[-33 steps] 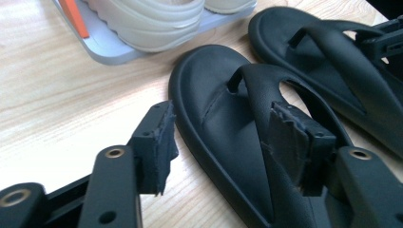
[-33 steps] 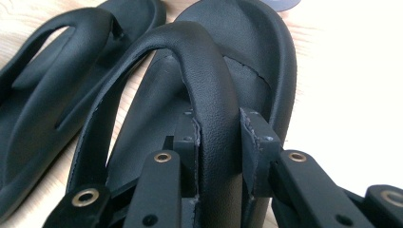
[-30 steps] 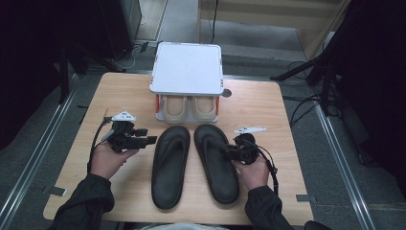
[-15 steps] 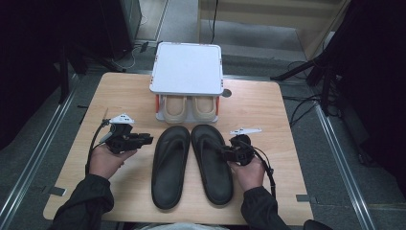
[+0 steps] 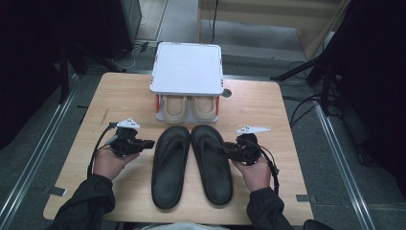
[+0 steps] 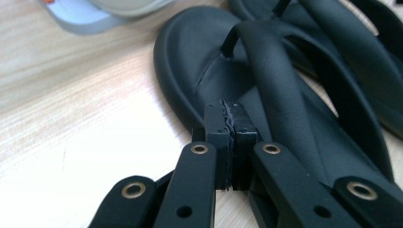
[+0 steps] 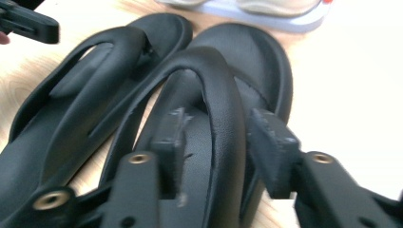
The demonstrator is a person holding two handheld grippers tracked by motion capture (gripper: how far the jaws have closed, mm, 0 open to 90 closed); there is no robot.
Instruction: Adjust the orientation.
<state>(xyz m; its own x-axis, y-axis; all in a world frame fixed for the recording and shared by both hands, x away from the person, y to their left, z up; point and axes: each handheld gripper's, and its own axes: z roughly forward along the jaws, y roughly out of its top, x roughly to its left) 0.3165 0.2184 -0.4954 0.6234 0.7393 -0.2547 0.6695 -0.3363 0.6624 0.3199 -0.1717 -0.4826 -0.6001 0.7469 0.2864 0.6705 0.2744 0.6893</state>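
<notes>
left gripper view: my left gripper point(image 6: 230, 111) is sitting clenched empty beside the left sandal point(image 6: 266, 95); my right gripper's point(image 7: 221, 137) jaws, opening, are straddling the right sandal's strap point(image 7: 223, 104) without pressing.

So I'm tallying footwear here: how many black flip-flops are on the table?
2: left flip-flop and right flip-flop lie side by side mid-table, in front of the rack. None seem hidden.

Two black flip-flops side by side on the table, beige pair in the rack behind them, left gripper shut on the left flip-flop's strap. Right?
Not quite. The left gripper is shut, but on nothing: in the left gripper view its fingers meet pad to pad just short of the left flip-flop, the strap beyond them. The rest holds: right flip-flop beside it, beige pair in the rack.
</notes>
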